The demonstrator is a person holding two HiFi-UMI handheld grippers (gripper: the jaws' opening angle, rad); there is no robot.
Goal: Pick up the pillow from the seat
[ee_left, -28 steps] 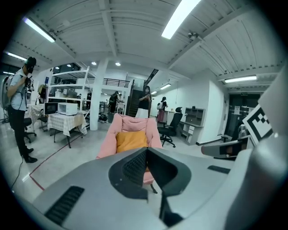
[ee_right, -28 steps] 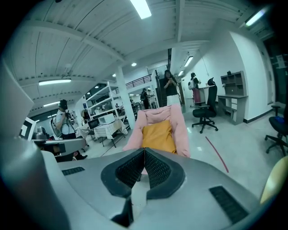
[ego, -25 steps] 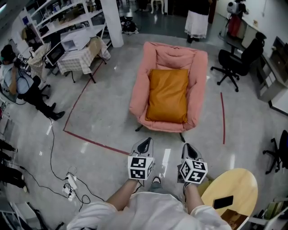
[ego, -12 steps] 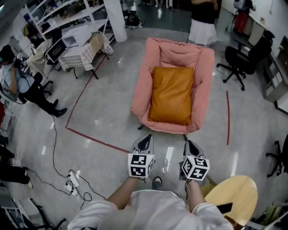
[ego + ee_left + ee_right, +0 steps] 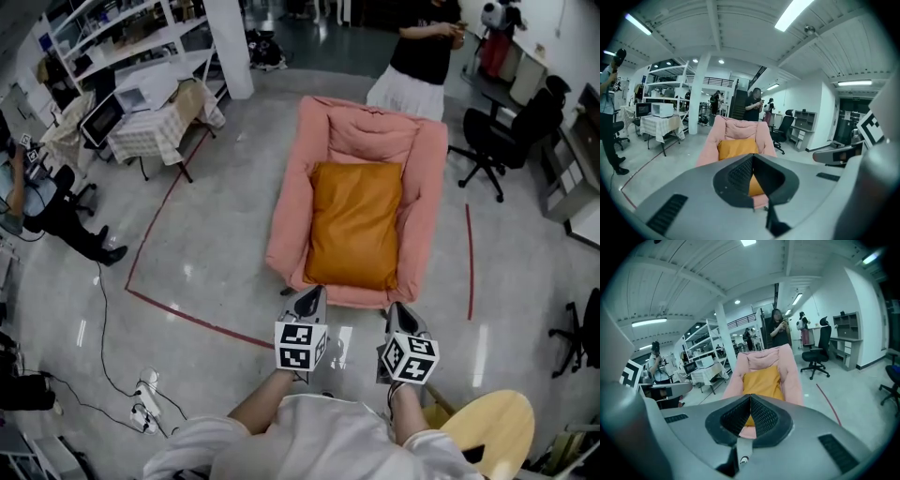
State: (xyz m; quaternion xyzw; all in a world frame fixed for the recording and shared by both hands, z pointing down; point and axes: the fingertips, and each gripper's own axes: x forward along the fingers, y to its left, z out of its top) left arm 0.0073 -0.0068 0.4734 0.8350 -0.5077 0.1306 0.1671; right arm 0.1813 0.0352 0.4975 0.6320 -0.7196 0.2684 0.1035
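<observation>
An orange pillow lies on the seat of a pink armchair in the middle of the head view. It also shows in the left gripper view, pillow, and in the right gripper view, pillow. My left gripper is shut and empty, just short of the chair's front edge. To its right my right gripper is shut too, with nothing in it, at the same front edge. Neither touches the pillow.
A person stands behind the armchair. A black office chair is at the right, a cloth-covered table at the left. Red tape marks the floor. A round wooden table is by my right side. Cables lie at lower left.
I have walked closer: the armchair and pillow have come nearer to both grippers, whose tips now reach the chair's front edge. The person behind the chair has shifted into fuller view.
</observation>
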